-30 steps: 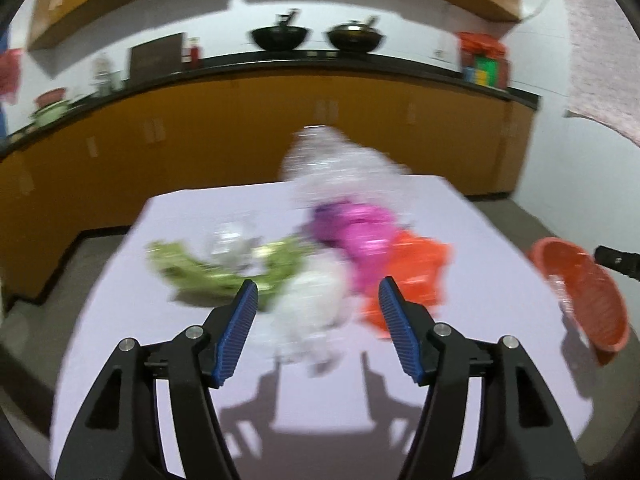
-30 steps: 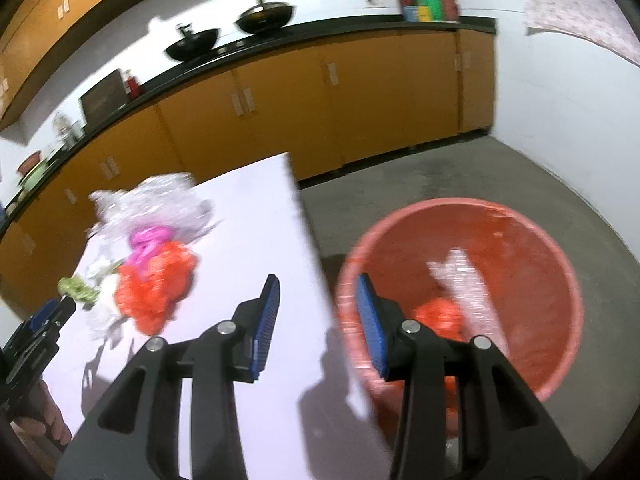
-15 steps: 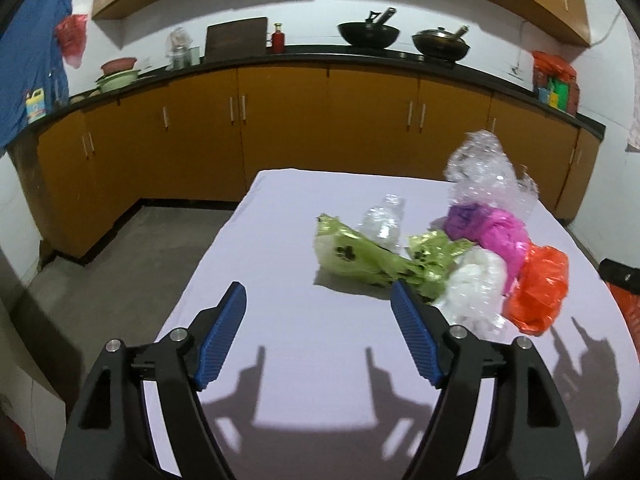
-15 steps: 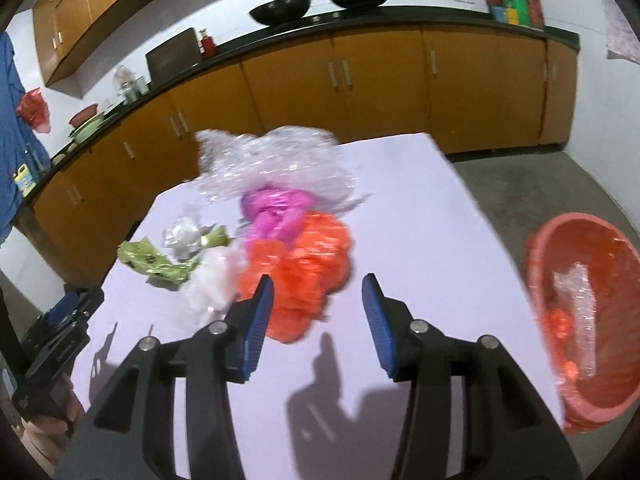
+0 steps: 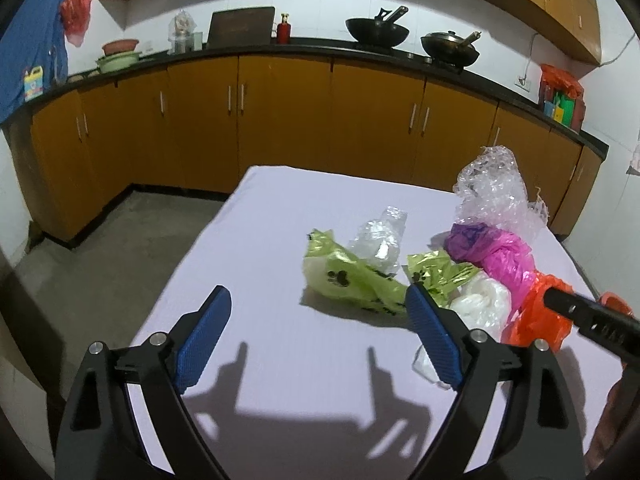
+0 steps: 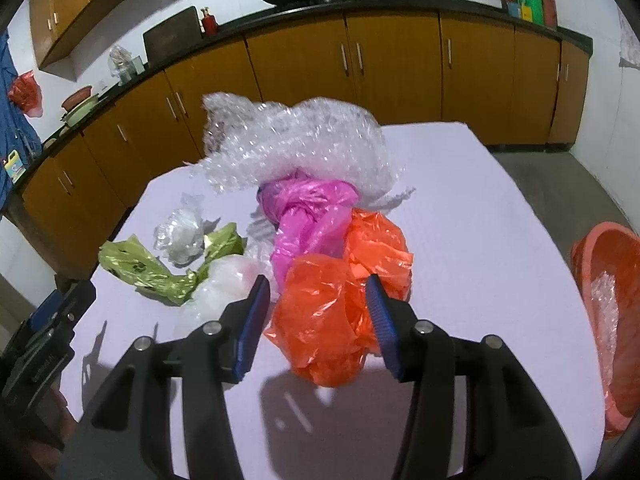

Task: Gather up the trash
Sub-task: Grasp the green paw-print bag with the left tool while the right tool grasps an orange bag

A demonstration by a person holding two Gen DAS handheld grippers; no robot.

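Lavender table (image 6: 460, 208) | orange bag (image 6: 340, 300) between right hand-held gripper (image 6: 318, 316) pads (closing, ungripped) | left hand-held gripper (image 5: 320, 334) opening, empty

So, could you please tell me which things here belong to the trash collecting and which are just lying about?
Job:
orange bag
pink bag
bubble wrap
green bags
white bag
clear plastic
red basin

Lying about:
woks
red bottle
stacked bowls
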